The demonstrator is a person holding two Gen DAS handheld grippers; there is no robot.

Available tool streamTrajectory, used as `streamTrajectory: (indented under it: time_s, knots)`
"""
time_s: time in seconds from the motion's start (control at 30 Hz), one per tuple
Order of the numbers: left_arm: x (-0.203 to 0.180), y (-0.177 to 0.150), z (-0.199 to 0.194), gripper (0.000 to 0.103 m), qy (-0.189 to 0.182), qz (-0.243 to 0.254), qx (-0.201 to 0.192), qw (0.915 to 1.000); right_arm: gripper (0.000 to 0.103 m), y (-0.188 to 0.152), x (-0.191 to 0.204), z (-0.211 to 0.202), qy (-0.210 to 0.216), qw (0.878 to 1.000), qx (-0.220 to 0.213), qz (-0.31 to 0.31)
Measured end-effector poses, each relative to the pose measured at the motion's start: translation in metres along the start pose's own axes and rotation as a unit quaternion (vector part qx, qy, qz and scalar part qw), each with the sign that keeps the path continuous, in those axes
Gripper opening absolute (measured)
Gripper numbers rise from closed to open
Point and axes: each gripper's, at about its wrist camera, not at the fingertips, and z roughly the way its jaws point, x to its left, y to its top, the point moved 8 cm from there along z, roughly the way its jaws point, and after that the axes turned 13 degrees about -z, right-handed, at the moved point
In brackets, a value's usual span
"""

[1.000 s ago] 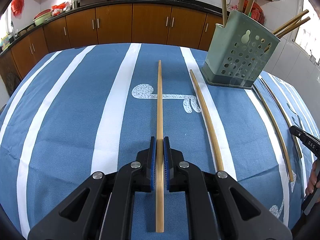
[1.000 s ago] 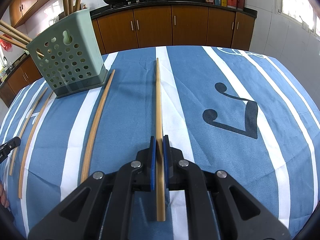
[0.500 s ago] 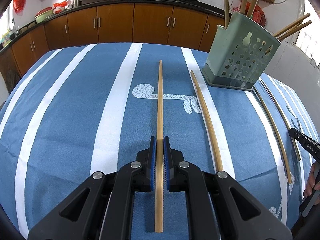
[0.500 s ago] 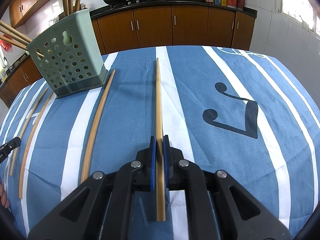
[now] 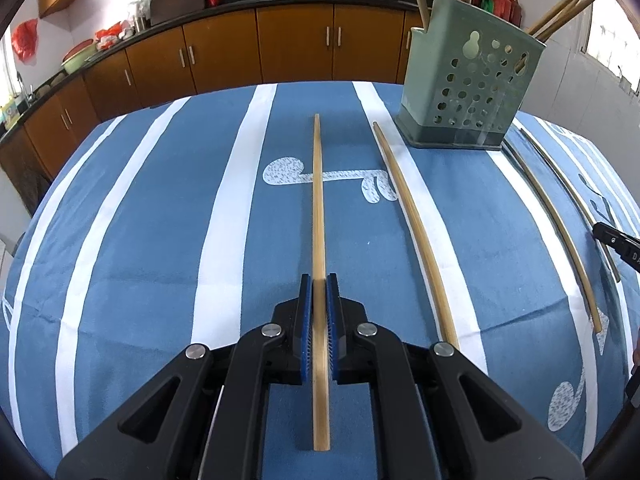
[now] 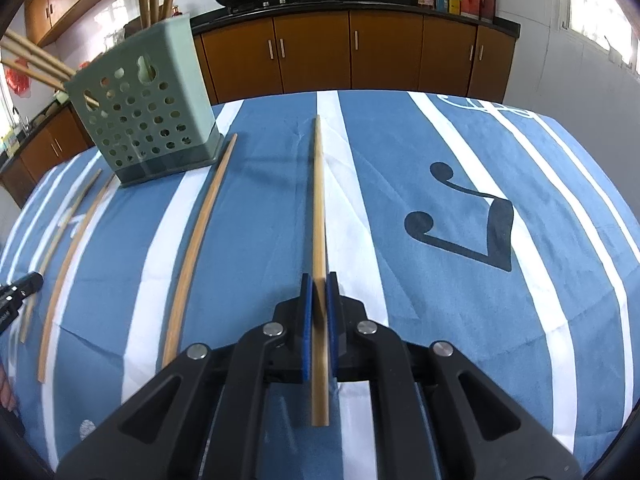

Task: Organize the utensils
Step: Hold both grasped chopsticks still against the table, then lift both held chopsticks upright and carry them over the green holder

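My left gripper (image 5: 319, 280) is shut on a long bamboo chopstick (image 5: 318, 200) that points straight ahead over the blue striped tablecloth. My right gripper (image 6: 319, 280) is shut on another bamboo chopstick (image 6: 319, 200), also pointing ahead. A green perforated utensil holder (image 5: 468, 88) with several chopsticks in it stands at the far right of the left wrist view; it also shows at the far left in the right wrist view (image 6: 144, 128). Loose chopsticks lie on the cloth beside it (image 5: 412, 216), (image 6: 198, 236).
Two more thin chopsticks (image 5: 556, 224) lie near the table's right edge; they show at the left in the right wrist view (image 6: 70, 252). The other gripper's tip (image 5: 616, 240) is at the right edge. Brown kitchen cabinets (image 5: 296, 44) stand behind the table.
Both grippers have risen and tilted a little with their chopsticks; the holder and cabinets sit slightly higher in view. Grips are unchanged.
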Motion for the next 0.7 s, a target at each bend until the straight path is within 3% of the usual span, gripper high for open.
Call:
streamTrajectory:
  time_s: [0.47, 0.7]
  knots:
    - [0.005, 0.041, -0.058, 0.007, -0.030, -0.031, -0.075, 0.9962, 0.008, 0.038, -0.019, -0.063, 0.000, 0.995, -0.099, 0.019]
    - [-0.002, 0.037, -0.049, 0.007, -0.039, -0.018, -0.047, 0.9980, 0.008, 0.040, -0.019, -0.066, -0.003, 0.995, -0.101, 0.016]
